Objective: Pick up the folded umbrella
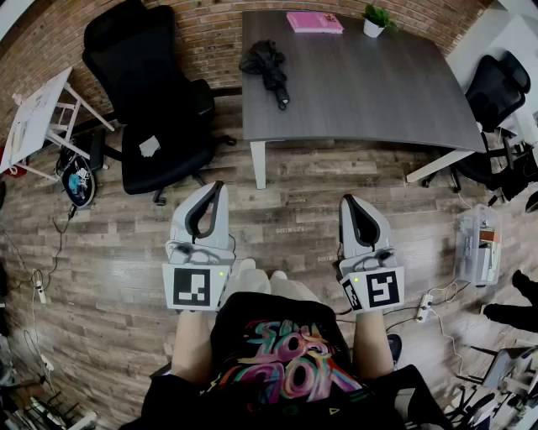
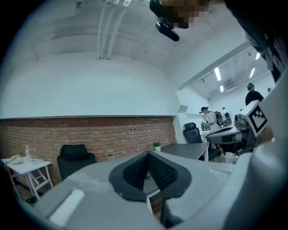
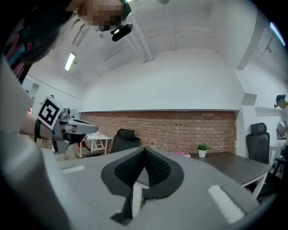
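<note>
The folded black umbrella (image 1: pixel 267 67) lies on the near left part of the grey table (image 1: pixel 370 92), close to its left edge. Both grippers are held level over the wooden floor, well short of the table and apart from the umbrella. My left gripper (image 1: pixel 220 186) is shut, its black pads meeting at the tip (image 2: pixel 147 155) with nothing between them. Beside it, my right gripper (image 1: pixel 346 200) is also shut and empty, and its pads meet too (image 3: pixel 144 150). The umbrella does not show clearly in either gripper view.
A black office chair (image 1: pixel 155 101) stands left of the table. A pink book (image 1: pixel 314 22) and a small potted plant (image 1: pixel 376 18) sit at the table's far edge. A white side table (image 1: pixel 38 117) is far left, another chair (image 1: pixel 500 92) and a bin (image 1: pixel 479 243) right.
</note>
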The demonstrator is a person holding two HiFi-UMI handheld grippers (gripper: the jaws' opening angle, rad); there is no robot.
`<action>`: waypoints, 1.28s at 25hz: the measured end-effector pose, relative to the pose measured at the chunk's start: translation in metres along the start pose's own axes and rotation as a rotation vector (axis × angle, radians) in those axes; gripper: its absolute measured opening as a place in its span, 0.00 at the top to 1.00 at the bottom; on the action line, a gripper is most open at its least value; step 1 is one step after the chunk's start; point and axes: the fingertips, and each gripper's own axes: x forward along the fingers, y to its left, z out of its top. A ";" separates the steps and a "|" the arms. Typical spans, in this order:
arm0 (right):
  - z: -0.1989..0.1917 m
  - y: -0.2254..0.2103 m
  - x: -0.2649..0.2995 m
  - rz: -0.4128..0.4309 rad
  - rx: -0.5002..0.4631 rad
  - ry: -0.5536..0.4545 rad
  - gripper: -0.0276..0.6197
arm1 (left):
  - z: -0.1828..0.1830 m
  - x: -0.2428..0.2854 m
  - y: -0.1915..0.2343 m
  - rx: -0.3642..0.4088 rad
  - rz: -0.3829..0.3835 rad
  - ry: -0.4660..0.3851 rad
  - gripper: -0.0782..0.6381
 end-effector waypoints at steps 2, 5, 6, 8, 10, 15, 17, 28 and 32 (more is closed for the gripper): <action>-0.003 -0.005 -0.005 0.000 0.010 -0.003 0.96 | -0.001 -0.003 -0.005 0.008 0.005 0.003 0.89; -0.007 -0.010 -0.013 -0.008 0.027 -0.007 0.96 | -0.001 -0.007 -0.009 0.011 0.012 -0.003 0.89; -0.008 -0.010 -0.015 -0.011 0.033 -0.006 0.96 | 0.000 -0.009 -0.010 0.010 0.014 -0.006 0.89; -0.010 -0.011 -0.017 -0.011 0.042 -0.002 0.96 | -0.001 -0.011 -0.011 0.009 0.016 -0.001 0.89; -0.012 -0.010 -0.015 -0.009 0.047 0.000 0.96 | -0.004 -0.010 -0.010 0.005 0.016 0.015 0.89; -0.020 -0.004 0.001 -0.001 0.048 0.022 0.96 | -0.016 0.003 -0.003 -0.015 -0.003 0.016 0.89; -0.025 -0.003 0.015 0.000 0.045 0.032 0.96 | -0.021 0.015 0.004 -0.020 -0.012 0.018 0.89; -0.014 -0.013 0.141 -0.022 0.028 0.028 0.96 | -0.025 0.120 0.085 -0.029 -0.076 0.021 0.89; -0.008 -0.015 0.182 -0.035 0.028 0.022 0.96 | -0.023 0.148 0.116 -0.020 -0.089 0.021 0.89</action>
